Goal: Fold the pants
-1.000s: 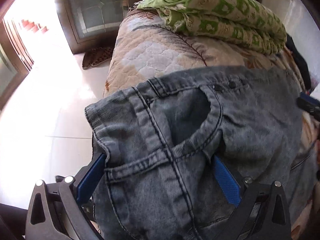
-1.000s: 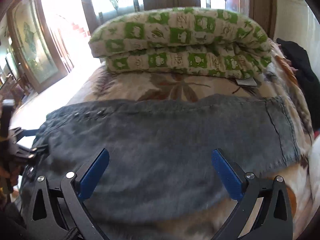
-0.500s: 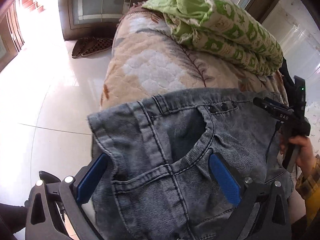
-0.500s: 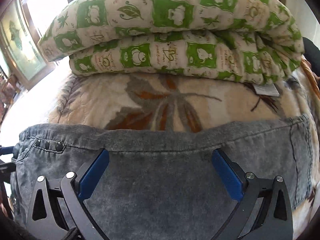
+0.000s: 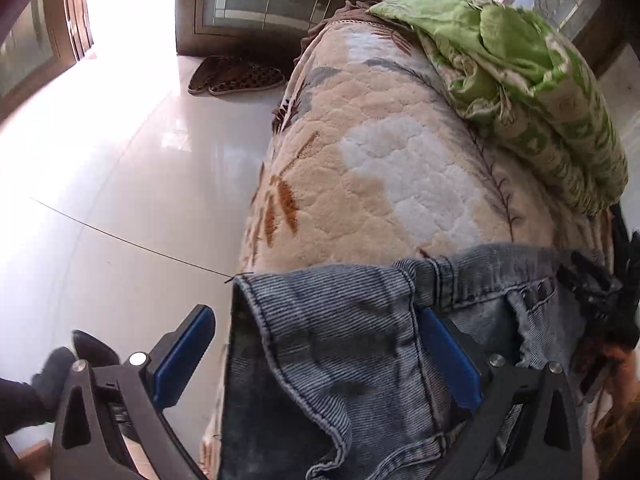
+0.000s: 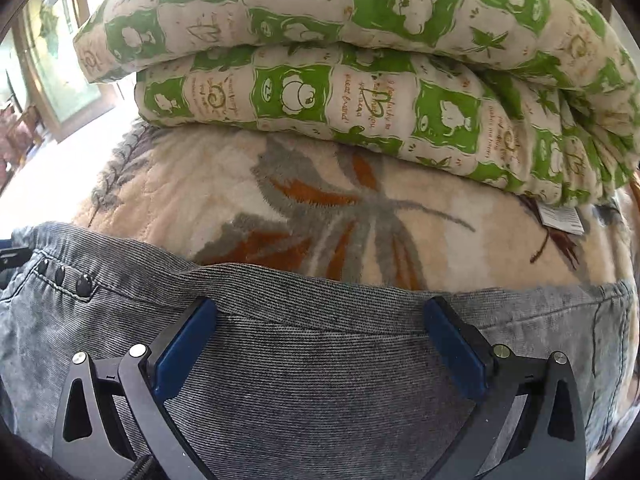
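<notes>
Jeans [image 5: 352, 344] lie flat on the bed [image 5: 380, 184], waist end at its edge.

Both our grippers stand wide open and grip nothing: the left gripper [image 5: 316, 344] straddles the waistband corner, the right gripper [image 6: 320, 332] sits over the folded edge of the leg. We judge the denim soft, fairly heavy and not slippery; thick seams and waistband look best to pinch.

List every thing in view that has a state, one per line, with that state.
pants: lying on the bed, folded edge facing the quilt.
left tool: open, waistband end of the pants between its fingers.
right tool: open, over the pants' fold.
green quilt: folded, stacked on the bedspread.
bedspread: spread over the bed.
slippers: paired on the floor.
</notes>
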`<state>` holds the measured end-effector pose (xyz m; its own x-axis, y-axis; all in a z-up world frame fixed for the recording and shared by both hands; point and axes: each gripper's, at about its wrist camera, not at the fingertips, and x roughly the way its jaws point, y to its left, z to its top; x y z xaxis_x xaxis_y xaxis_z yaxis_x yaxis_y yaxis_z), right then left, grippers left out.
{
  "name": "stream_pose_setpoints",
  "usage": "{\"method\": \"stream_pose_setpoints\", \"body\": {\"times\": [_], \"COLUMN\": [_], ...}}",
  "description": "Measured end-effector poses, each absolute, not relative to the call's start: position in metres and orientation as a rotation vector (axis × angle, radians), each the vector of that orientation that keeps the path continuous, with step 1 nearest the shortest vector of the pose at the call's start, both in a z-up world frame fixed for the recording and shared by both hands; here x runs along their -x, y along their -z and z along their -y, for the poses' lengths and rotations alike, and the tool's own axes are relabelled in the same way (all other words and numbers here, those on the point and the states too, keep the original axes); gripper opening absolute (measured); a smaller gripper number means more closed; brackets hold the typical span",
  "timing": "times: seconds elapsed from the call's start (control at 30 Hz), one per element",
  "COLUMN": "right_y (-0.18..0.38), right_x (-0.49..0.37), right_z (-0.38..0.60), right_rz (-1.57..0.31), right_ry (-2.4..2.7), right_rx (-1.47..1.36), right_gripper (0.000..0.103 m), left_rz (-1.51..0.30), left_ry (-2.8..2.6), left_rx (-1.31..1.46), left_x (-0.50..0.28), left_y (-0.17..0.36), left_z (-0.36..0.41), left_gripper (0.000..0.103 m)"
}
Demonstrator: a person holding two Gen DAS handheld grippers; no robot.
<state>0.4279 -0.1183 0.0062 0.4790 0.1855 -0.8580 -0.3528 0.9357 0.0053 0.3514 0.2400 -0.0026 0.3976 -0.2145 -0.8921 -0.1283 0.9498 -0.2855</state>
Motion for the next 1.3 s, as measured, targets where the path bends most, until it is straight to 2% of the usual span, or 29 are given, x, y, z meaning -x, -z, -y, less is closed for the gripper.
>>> {"method": "stream_pose_setpoints", "body": {"times": [0.1, 0.17, 0.2, 0.27, 0.3, 0.33, 0.37, 0.4, 0.47, 0.53, 0.73, 1.03, 1.3], "right_y": [-0.004, -0.004, -0.005, -0.007, -0.010, -0.012, -0.014, -0.017, -0.020, -0.022, -0.048, -0.091, -0.110], "right_x": [-0.435, -0.437, -0.436, -0.434, -0.430, -0.431, -0.430, -0.428, -0.423, -0.414, -0.382, -0.298, -0.197], "right_z": [0.115, 0.114, 0.113, 0.106, 0.102, 0.096, 0.093, 0.091, 0.088, 0.086, 0.107, 0.144, 0.172], "right_rz": [-1.031, -1.037, -1.034, -1.023, -1.020, -1.019, -1.020, -1.021, -1.017, -1.005, -0.944, -0.884, -0.920], "right_ry": [-0.348, -0.357, -0.375, -0.410, -0.437, -0.444, -0.451, -0.446, -0.440, -0.431, -0.455, -0.550, -0.626], "right_rx": [0.191, 0.203, 0.208, 0.226, 0.237, 0.246, 0.253, 0.254, 0.266, 0.274, 0.159, 0.030, 0.039], "right_gripper": [0.103, 0.102, 0.099, 0.076, 0.066, 0.051, 0.026, 0.019, 0.012, 0.011, 0.009, 0.009, 0.008], "left_rz": [-1.166, -1.152, -1.145, -1.129, -1.122, -1.116, -1.112, -1.112, -1.097, -1.072, -0.994, -0.906, -0.910], "left_ry": [0.082, 0.106, 0.127, 0.134, 0.142, 0.148, 0.158, 0.168, 0.158, 0.163, 0.217, 0.311, 0.381], "left_rx": [0.361, 0.361, 0.365, 0.322, 0.297, 0.273, 0.260, 0.255, 0.210, 0.160, 0.165, 0.205, 0.007], "left_x": [-0.353, -0.353, -0.350, -0.346, -0.345, -0.343, -0.341, -0.339, -0.331, -0.321, -0.286, -0.205, -0.121], "left_y": [0.006, 0.004, 0.000, -0.009, -0.013, -0.018, -0.022, -0.025, -0.035, -0.046, -0.080, -0.105, -0.122], "left_z": [-0.242, -0.240, -0.238, -0.230, -0.226, -0.222, -0.218, -0.215, -0.208, -0.202, -0.199, -0.185, -0.158], "left_gripper": [0.103, 0.093, 0.082, 0.069, 0.058, 0.046, 0.038, 0.025, 0.021, 0.015, 0.012, 0.011, 0.011]}}
